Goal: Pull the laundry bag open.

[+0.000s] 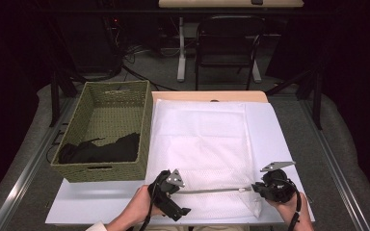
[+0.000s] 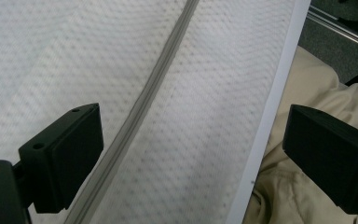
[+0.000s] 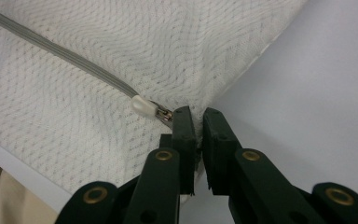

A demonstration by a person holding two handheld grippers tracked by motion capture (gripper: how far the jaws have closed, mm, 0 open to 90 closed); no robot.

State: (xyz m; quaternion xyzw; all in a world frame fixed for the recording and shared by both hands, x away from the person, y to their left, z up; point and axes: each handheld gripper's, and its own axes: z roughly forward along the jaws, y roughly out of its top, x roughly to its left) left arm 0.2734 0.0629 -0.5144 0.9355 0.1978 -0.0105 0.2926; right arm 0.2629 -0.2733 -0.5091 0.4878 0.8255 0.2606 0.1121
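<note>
From above, I see the mesh bag (image 1: pixel 200 144) flat on the tabletop (image 1: pixel 279 139), beside a basket (image 1: pixel 103 130). My left tongs (image 1: pixel 185 210) and right tongs (image 1: pixel 254 187) sit at its zipper (image 1: pixel 212 191) ends.

Left gripper view: jaws wide apart over the zipper (image 2: pixel 135 116), gripping nothing.

Right gripper view: jaws pinched on mesh beside the slider (image 3: pixel 144 106).

Gripper: my right gripper (image 3: pixel 196 122), jaws pinched nearly together on the mesh bag (image 3: pixel 121 51).
Grip spot: the bag's edge, just beside the zipper pull (image 3: pixel 145 106).
Zipper: grey zipper line (image 3: pixel 56 52) running up to the left from the pull, closed.
Bag: white mesh, pulled into folds toward my jaws.
Surface: white surface (image 3: pixel 317 93) on the right.
</note>
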